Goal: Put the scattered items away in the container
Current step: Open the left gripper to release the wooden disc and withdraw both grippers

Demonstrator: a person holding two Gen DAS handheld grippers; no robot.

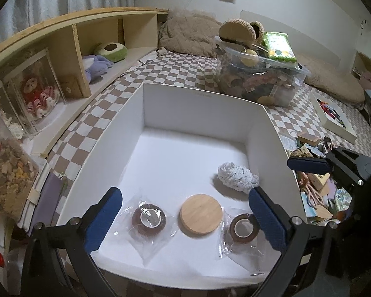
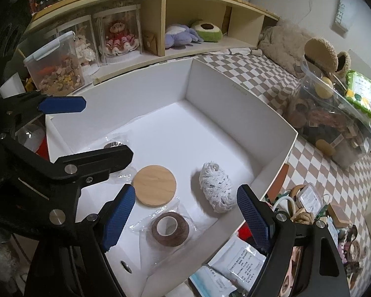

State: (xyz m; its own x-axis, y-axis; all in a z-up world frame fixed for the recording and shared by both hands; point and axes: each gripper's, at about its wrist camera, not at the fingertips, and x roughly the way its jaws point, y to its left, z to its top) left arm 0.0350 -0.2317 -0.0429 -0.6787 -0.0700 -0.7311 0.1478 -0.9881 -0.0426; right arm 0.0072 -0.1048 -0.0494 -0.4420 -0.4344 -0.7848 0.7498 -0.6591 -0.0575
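A white box (image 1: pixel 126 113) stands on the checkered bed; it also shows in the right wrist view (image 2: pixel 237 94). Inside lie a round wooden lid (image 1: pixel 200 213) (image 2: pixel 154 185), a white crochet bundle (image 1: pixel 237 177) (image 2: pixel 216 190), and two bagged brown tape rolls (image 1: pixel 149 219) (image 1: pixel 242 228) (image 2: pixel 170 228). My left gripper (image 1: pixel 185 219) is open and empty above the box's near side. My right gripper (image 2: pixel 188 219) is open and empty over the box's near right corner. A pile of scattered items (image 1: pixel 316 188) (image 2: pixel 309 212) lies right of the box.
A clear bin of trinkets (image 1: pixel 259 79) (image 2: pixel 334 128) stands behind the box. A wooden shelf (image 1: pixel 69 49) (image 2: pixel 160 17) with plush toys and doll cases runs along the left. A white tray (image 1: pixel 334 118) lies at the right. Flat packets (image 2: pixel 235 264) lie at the near edge.
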